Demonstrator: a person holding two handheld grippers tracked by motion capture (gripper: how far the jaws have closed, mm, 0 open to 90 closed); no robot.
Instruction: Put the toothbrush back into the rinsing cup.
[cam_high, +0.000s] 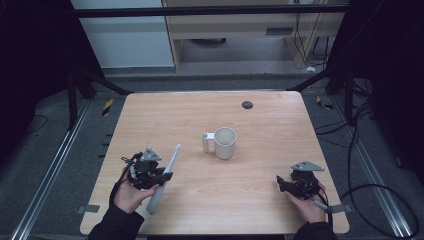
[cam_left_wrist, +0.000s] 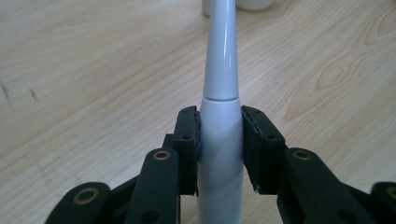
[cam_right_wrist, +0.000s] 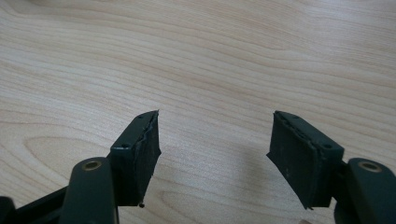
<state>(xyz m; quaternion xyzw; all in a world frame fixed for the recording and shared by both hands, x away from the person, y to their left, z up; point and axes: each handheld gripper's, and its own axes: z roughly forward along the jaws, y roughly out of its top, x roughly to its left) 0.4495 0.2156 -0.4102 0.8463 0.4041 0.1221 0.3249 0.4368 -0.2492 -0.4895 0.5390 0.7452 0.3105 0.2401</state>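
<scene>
Toothbrush head and handle end out of sight

In the left gripper view the electric toothbrush (cam_left_wrist: 220, 140) runs past both the top and bottom edges, so its bristle head and base go unseen; the mug (cam_left_wrist: 254, 3) is cut to a sliver at the top edge.

No words, numbers or brand marks can be read anywhere in these views. The white toothbrush (cam_left_wrist: 220, 140) and the mug (cam_high: 225, 142) are both plain.
</scene>
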